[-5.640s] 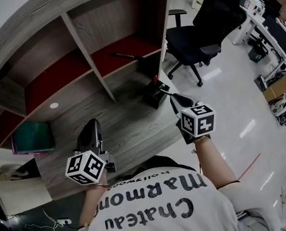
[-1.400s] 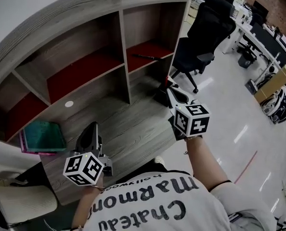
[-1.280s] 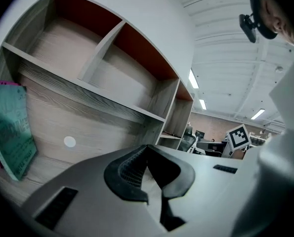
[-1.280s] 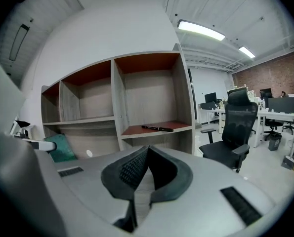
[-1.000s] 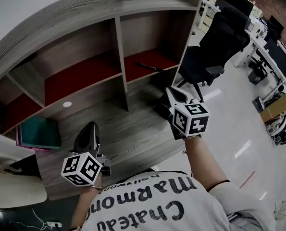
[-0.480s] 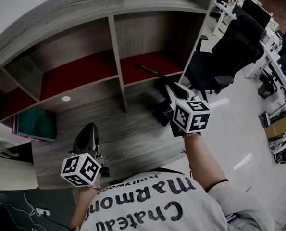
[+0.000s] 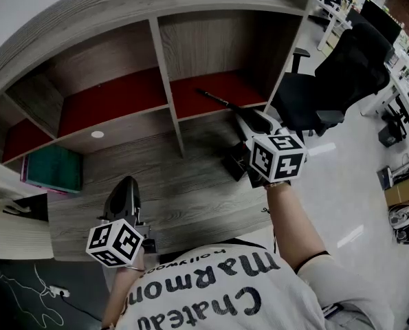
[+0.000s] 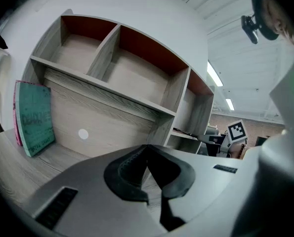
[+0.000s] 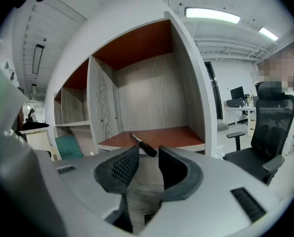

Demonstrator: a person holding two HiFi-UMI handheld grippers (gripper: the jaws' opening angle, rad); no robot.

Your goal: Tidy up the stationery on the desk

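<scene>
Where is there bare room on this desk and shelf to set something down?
Free: the desk top between the book and the pen holder, and the middle cubby. Crowded: the right end, where the pen holder sits beside the right gripper. The right cubby holds a pen.

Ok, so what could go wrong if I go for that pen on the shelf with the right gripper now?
1. The pen lies slanted, one end near the front edge of the red shelf. A nudge from the open right gripper could roll it off.
2. It lies flat, so the jaws may scrape the shelf or pinch only its tip.
3. The pen holder stands on the desk just under that gripper; dropping low might knock it.
</scene>
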